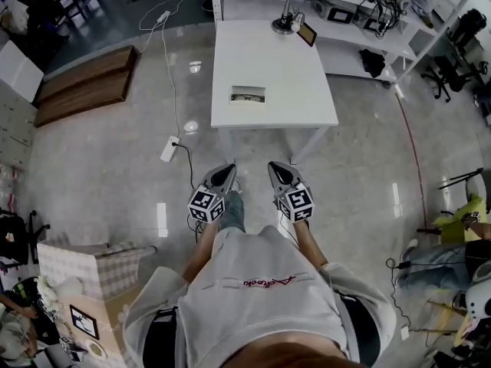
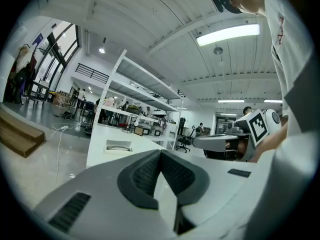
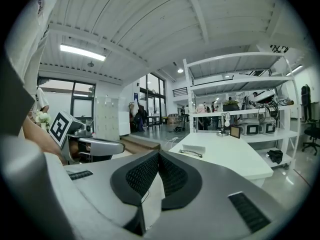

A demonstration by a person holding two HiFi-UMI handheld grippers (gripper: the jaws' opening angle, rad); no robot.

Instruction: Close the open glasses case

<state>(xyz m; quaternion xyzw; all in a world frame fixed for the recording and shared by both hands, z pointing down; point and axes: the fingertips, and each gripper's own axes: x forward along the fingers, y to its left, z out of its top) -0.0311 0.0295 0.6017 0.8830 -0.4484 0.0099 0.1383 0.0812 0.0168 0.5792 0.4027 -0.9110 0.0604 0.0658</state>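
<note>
The open glasses case lies on the white table, with a pair of glasses inside it. It also shows in the left gripper view as a pale tray, the case, and in the right gripper view as the case. Both grippers hang side by side in front of the table's near edge, short of the case. The left gripper is shut with nothing in it, its pads meeting at the tip. The right gripper is likewise shut and holds nothing.
A desk lamp and a small picture frame stand at the table's far end. Shelving with equipment runs behind. A power strip and cable lie on the floor left of the table, beside a wooden platform.
</note>
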